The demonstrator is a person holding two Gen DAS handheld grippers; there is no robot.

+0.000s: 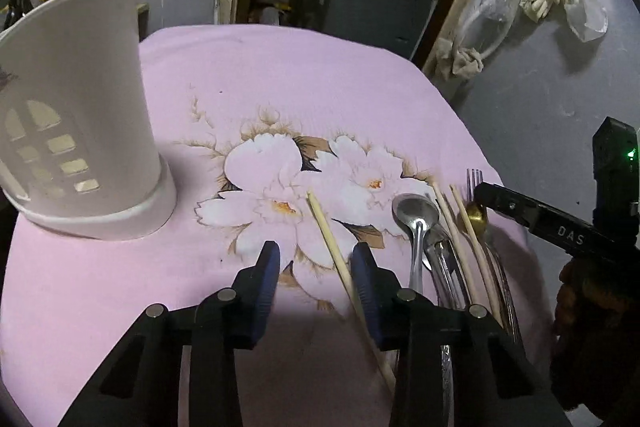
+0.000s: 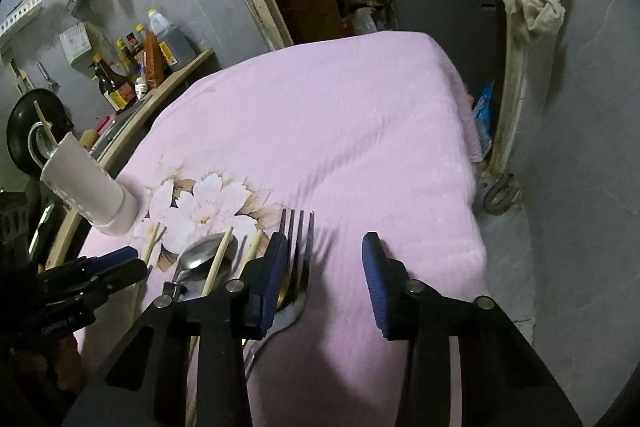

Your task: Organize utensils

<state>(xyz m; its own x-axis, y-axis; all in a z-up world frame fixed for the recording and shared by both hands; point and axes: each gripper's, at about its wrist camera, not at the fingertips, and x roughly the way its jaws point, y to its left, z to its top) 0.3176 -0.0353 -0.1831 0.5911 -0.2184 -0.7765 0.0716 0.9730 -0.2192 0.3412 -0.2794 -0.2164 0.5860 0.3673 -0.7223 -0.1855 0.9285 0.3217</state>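
A pink cloth with a flower print (image 1: 248, 99) covers the table, and the utensils lie together on its near right part. The left gripper (image 1: 316, 267) is low over the cloth, its blue pads partly apart; one wooden chopstick (image 1: 326, 231) runs between the jaws close against the right pad, but the left pad stands clear of it, so it is not clamped. Just to the right of it lies a steel spoon (image 1: 416, 215), then two more chopsticks (image 1: 460, 227) side by side, a gold spoon (image 1: 474, 215) and a fork (image 1: 475, 177) whose tines point away. The white utensil holder (image 1: 80, 131), with cut-out windows in its wall, stands upright on the far left of the cloth, well apart from the pile; in the right wrist view one chopstick (image 2: 44, 125) already stands in it. The right gripper (image 2: 326, 267) is also partly apart and holds nothing: the fork (image 2: 298, 247) lies just inside its left pad, and the right pad is over bare cloth.
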